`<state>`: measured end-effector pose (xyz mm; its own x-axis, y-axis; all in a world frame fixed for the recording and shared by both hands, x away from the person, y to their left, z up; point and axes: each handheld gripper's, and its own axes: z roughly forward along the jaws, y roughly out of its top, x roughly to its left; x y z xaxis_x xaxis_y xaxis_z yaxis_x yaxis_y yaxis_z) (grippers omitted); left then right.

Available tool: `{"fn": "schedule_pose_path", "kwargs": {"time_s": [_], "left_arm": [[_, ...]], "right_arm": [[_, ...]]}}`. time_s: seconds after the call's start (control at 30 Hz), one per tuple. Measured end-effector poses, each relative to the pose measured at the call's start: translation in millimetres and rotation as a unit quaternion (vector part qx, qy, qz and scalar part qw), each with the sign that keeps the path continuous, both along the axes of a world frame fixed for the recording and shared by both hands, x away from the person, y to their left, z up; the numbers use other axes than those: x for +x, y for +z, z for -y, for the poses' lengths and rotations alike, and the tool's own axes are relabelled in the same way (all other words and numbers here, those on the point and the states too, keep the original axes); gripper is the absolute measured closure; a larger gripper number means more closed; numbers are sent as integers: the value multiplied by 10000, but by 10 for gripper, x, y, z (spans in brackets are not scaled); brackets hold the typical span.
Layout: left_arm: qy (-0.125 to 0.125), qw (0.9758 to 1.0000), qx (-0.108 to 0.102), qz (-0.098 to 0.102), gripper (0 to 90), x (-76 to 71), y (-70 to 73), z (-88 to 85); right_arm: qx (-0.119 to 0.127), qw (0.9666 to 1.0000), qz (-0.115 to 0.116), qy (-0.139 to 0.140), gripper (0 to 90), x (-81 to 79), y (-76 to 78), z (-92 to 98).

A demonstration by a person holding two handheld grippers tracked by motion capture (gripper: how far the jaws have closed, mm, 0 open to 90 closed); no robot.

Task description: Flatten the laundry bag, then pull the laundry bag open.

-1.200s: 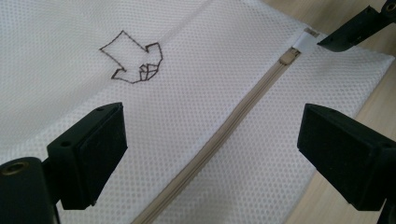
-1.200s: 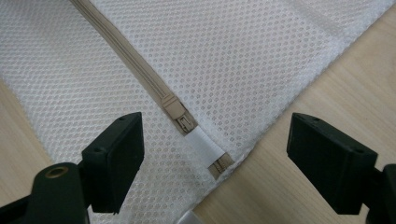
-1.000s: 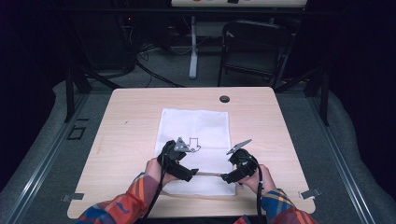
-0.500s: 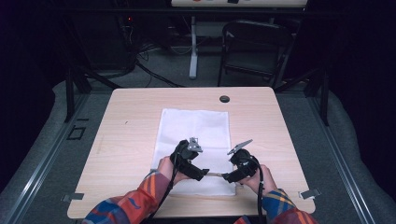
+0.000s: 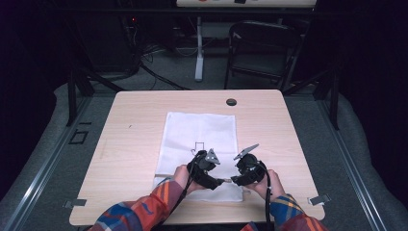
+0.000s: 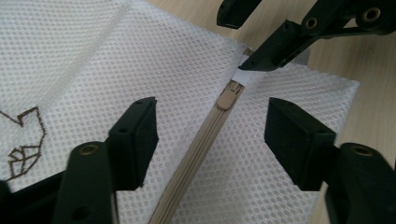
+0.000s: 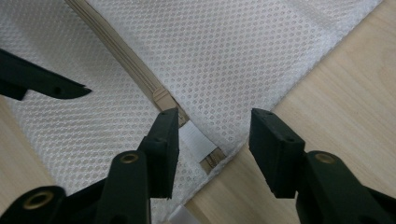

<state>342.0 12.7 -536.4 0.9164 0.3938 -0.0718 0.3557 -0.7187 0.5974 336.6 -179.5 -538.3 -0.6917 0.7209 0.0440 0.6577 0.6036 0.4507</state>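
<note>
One white mesh bag point(image 5: 202, 144), one beige zipper point(image 6: 196, 154), two grippers' fingers point(image 6: 135, 135) spread, closing, unpinched.

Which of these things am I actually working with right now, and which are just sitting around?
In the job:
white mesh bag
beige zipper with its pull
left gripper, jaws astride the zipper, not touching it
right gripper, jaws apart at the bag's corner

Lying about:
table
folding chair
floor cables
</note>
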Motion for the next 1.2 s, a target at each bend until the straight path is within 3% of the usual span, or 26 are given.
{"fn": "schedule_pose_path", "kwargs": {"time_s": [0.17,0.2,0.43,0.57,0.6,0.7,0.8,0.83,0.9,1.0,1.03,1.07,1.1,1.2], "left_arm": [[-120,9999,65,-62,462,0,-70,78],[-148,9998,80,-77,478,-1,-80,92],[-217,9996,128,-146,648,20,-181,168],[-278,9994,113,-153,682,23,-202,198],[-289,9994,112,-154,697,19,-211,207],[-283,9994,140,-150,726,16,-229,229],[-306,9994,130,-86,756,15,-247,249],[-299,9995,114,-84,766,15,-252,253],[-270,9996,64,-83,782,15,-263,260],[-248,9997,44,-67,785,9,-270,269],[-248,9997,51,-53,789,6,-267,266],[-248,9997,44,-33,796,1,-264,260],[-237,9997,11,-20,801,-6,-263,254],[-222,9997,71,20,808,-37,-248,256]], "right_arm": [[29,10000,-20,33,649,-4,-4,-2],[163,9999,-16,5,658,-10,-18,-12],[-3,9998,-141,157,774,6,-48,-19],[96,9998,-111,101,840,-8,-124,-50],[-14,9998,-137,163,855,4,-118,-44],[25,9999,-103,121,889,4,-147,-54],[91,9998,-101,120,900,4,-156,-56],[219,9997,-55,40,900,-4,-176,-59],[115,9999,-79,98,900,2,-164,-46],[321,9995,-12,31,900,-10,-192,-49],[229,9997,-16,81,900,-3,-183,-34],[417,9991,43,-59,900,-18,-211,-42],[223,9996,-38,177,900,8,-181,-17],[371,9993,-29,27,900,0,-201,-30]]}}
